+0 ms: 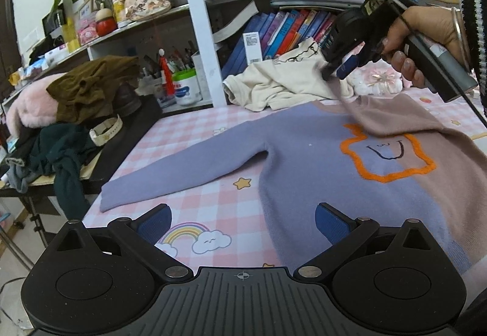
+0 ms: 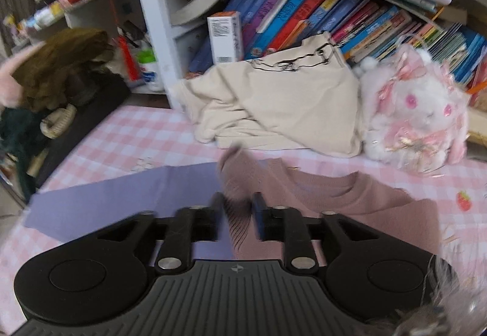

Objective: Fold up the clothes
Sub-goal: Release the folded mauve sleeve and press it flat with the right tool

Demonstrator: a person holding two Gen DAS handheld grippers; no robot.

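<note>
A lavender and dusty-pink sweater (image 1: 319, 159) with an orange outlined smiley lies flat on the pink checked cloth, its lavender sleeve (image 1: 182, 171) stretched left. My left gripper (image 1: 243, 222) is open and empty, low over the sweater's lower left hem. My right gripper (image 1: 334, 70) is shut on the pink sleeve (image 1: 392, 118), lifting it across the chest. In the right wrist view the right gripper (image 2: 237, 208) pinches the pink sleeve cuff (image 2: 240, 181) above the pink collar (image 2: 331, 184).
A crumpled cream garment (image 1: 283, 83) lies behind the sweater by the bookshelf. A white and pink plush rabbit (image 2: 414, 114) sits at back right. A pile of brown, pink and dark green clothes (image 1: 70, 111) sits on a side table at left.
</note>
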